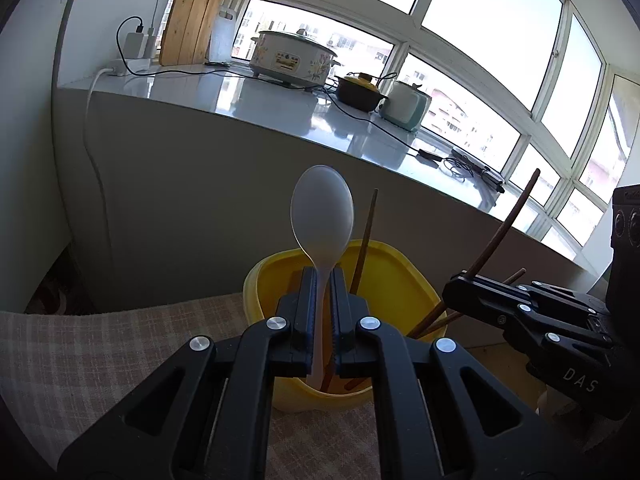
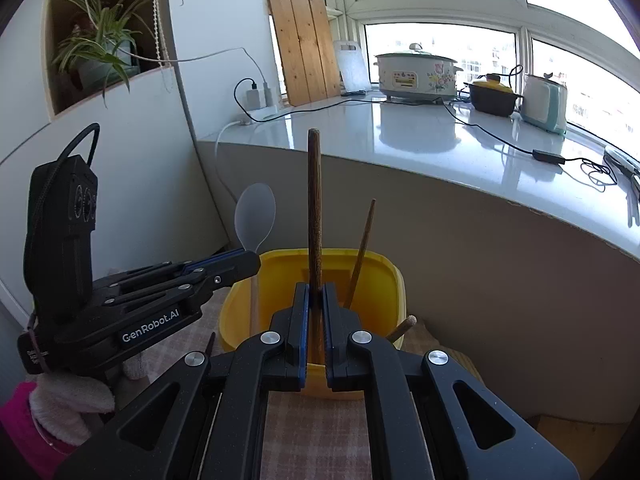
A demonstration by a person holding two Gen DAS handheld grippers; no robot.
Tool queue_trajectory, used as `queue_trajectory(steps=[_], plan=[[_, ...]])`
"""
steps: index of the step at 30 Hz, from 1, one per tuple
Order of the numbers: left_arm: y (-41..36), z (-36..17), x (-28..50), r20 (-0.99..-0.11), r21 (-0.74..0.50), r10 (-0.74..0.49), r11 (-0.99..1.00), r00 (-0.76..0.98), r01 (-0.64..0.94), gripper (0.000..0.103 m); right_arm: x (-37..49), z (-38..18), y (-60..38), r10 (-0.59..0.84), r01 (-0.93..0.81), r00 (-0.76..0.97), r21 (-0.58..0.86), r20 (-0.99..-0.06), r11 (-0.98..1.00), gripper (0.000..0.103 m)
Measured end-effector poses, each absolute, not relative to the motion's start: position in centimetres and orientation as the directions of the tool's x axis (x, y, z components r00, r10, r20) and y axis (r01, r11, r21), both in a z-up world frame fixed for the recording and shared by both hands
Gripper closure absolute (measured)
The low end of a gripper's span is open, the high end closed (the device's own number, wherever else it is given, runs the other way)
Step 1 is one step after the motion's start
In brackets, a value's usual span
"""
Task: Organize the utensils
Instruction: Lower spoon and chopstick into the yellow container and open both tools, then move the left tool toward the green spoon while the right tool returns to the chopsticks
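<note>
The left claw (image 1: 322, 280) is clamped on the handle of a translucent white plastic spoon (image 1: 322, 210), which stands upright with its bowl above the fingertips and its handle running down into the yellow plastic container (image 1: 394, 280) just beyond. The right claw (image 2: 316, 294) is closed around a dark wooden chopstick (image 2: 315, 200), held nearly vertical, its top well above the claw and its lower end inside the same yellow container (image 2: 390, 280). From the left wrist view that chopstick (image 1: 506, 226) leans away to the right, pinched at the tip of the right claw (image 1: 460, 286). From the right wrist view the left claw (image 2: 250, 262) comes in from the left, with the spoon (image 2: 255, 216) rising above it.

A lighter chopstick (image 2: 362, 256) already stands tilted against the container's far wall, and another stick end (image 2: 402, 328) pokes out over its right rim.

The container sits on a plaid cloth (image 1: 120, 344) covering the low surface. Behind it runs a glossy white counter (image 2: 400, 128) under a wide window (image 1: 480, 20), carrying a floral electric cooker (image 2: 416, 74), a dark pot with a yellow lid (image 2: 494, 96), a pale teal appliance (image 2: 546, 102), and trailing black cables (image 2: 500, 136). A wooden board (image 2: 302, 40) leans in the corner, and a spider plant (image 2: 98, 46) sits in a wall niche.
</note>
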State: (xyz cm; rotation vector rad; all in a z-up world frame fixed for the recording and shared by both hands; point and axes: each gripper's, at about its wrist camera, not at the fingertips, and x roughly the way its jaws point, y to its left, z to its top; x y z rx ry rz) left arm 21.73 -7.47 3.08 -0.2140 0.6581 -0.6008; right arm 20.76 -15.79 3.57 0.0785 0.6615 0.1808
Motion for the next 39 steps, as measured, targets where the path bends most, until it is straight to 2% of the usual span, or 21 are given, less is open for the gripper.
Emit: queue_trajectory(steps=[11,13,17,23,39], plan=[[-7.5,2.7,20.4,-0.528,-0.370,-0.601,0.799,0.600,0.474,0.099,20.7,2.6,-16.4,0.178,-0.118,0.751,0.136,-0.636,0.984,0.098],[-7.5,2.8,20.2,-0.529,-0.369,-0.602,0.798,0.598,0.476,0.095,20.6,2.6,-16.3,0.178,-0.115,0.752,0.139,-0.635,0.984,0.098],[-7.2,3.2,19.5,-0.523,-0.350,-0.595,0.803,0.610,0.482,0.094,20.5,2.7,-16.3,0.185,-0.117,0.750,0.149,-0.634,0.982,0.098],[-5.4,3.5,18.5,-0.519,-0.337,-0.576,0.817,0.631,0.468,0.094,19.9,3.1,-16.4,0.182,-0.113,0.764,0.150,-0.619,0.982,0.090],[1.6,-0.9,16.6,-0.657,-0.333,-0.473,0.881,0.588,0.336,0.094,17.1,4.0,-15.3,0.246,-0.174,0.768,0.178,-0.592,0.969,0.090]])
